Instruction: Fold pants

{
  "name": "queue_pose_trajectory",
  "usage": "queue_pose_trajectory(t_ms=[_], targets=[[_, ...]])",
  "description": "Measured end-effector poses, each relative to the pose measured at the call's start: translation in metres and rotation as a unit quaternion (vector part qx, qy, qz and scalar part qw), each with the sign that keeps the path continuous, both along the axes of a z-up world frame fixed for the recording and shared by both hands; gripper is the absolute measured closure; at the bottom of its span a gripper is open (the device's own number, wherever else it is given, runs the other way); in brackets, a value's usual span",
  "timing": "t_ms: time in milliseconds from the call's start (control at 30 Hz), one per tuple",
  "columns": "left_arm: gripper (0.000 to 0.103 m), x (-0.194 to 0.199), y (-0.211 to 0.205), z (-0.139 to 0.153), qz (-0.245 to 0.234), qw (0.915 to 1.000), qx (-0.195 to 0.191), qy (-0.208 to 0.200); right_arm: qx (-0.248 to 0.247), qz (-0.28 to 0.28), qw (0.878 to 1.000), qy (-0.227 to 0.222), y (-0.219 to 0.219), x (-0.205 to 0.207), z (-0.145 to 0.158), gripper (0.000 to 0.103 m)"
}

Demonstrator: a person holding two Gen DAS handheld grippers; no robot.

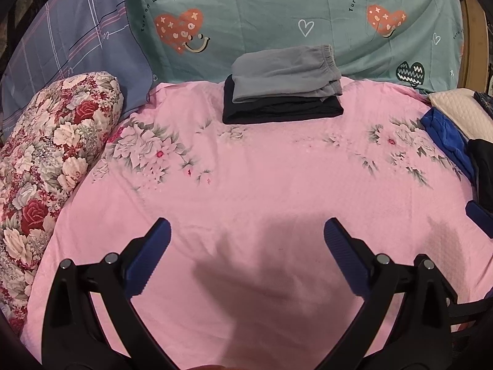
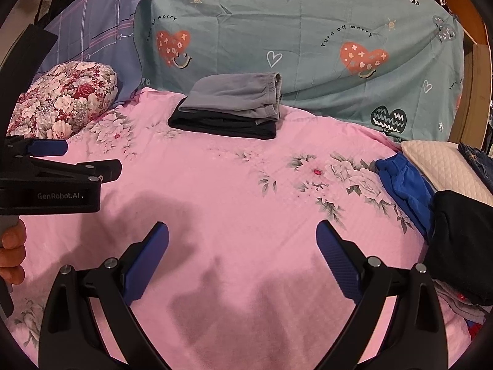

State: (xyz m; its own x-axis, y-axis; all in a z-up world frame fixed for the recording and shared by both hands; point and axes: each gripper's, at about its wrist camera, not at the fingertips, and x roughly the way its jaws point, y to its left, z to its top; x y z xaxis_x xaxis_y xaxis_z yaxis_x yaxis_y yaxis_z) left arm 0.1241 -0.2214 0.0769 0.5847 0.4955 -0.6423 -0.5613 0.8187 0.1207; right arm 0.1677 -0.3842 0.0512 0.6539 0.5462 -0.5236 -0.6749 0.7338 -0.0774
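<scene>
Folded grey pants (image 1: 286, 72) lie on top of folded black pants (image 1: 282, 108) at the far side of the pink floral sheet (image 1: 246, 185); the same stack shows in the right wrist view, grey (image 2: 237, 95) on black (image 2: 225, 125). My left gripper (image 1: 246, 231) is open and empty, hovering over bare sheet near the front. My right gripper (image 2: 242, 231) is open and empty too. The left gripper also shows from the side at the left of the right wrist view (image 2: 61, 154). A heap of unfolded clothes, blue (image 2: 403, 185) and black (image 2: 462, 240), lies at the right.
A red floral pillow (image 1: 52, 154) lies at the left. A teal heart-print cover (image 1: 292, 15) and a purple plaid pillow (image 1: 71, 37) stand behind the stack. A cream quilted pad (image 2: 443, 166) lies at the right. A wooden bed frame (image 2: 471, 92) is at the far right.
</scene>
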Motion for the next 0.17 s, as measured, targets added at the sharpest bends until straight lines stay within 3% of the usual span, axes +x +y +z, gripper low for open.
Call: queue_pose_trajectory(t_ms=[167], targets=[[0.002, -0.0008, 0.0042, -0.0002, 0.006, 0.9999, -0.007, -0.004, 0.000, 0.000, 1.000, 0.001, 0.0000, 0.0003, -0.0006, 0.007]])
